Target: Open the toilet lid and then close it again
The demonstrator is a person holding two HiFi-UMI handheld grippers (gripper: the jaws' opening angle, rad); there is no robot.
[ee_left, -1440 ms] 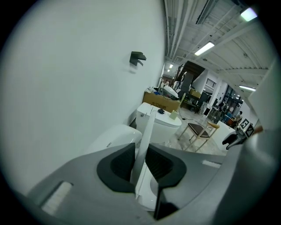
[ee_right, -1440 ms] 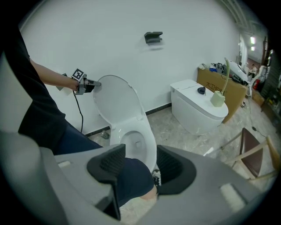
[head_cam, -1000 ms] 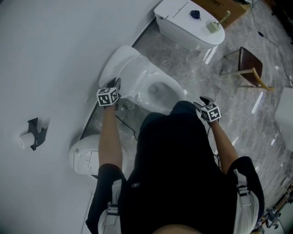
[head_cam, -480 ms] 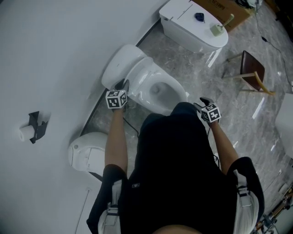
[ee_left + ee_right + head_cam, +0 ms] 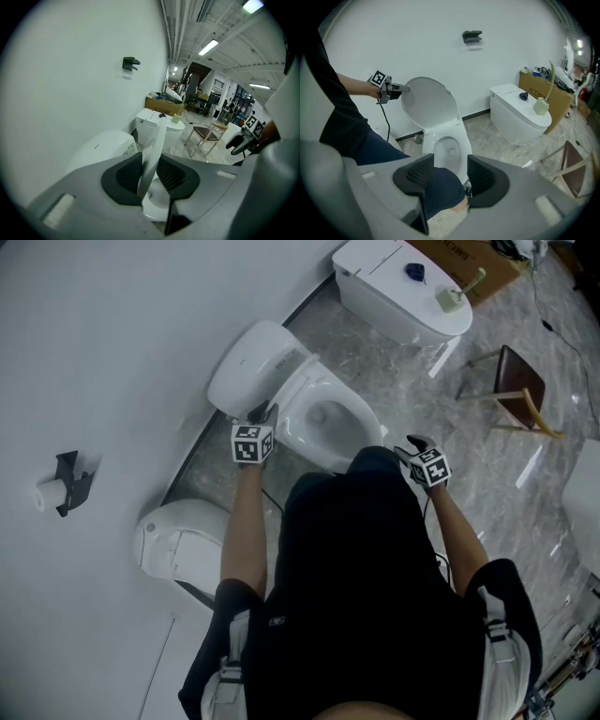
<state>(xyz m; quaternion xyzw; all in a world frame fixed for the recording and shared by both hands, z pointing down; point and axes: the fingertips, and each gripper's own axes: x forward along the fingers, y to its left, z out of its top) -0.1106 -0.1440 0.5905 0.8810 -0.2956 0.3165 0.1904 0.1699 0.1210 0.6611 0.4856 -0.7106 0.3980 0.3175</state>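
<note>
Head view: the left gripper (image 5: pixel 262 416) is at the side rim of the toilet lid (image 5: pixel 251 364), which stands raised, leaning back toward the wall (image 5: pixel 94 352). The right gripper (image 5: pixel 417 444) hangs well apart from it.
Left gripper view: the jaws have just been opening. The lid's thin edge stands between the pads, not clamped.
Right gripper view: the jaws are spread and hold nothing. The person's leg (image 5: pixel 436 187) is below them, and the bowl (image 5: pixel 447 149) is beyond.

The white toilet lid (image 5: pixel 251 369) stands raised upright.
</note>
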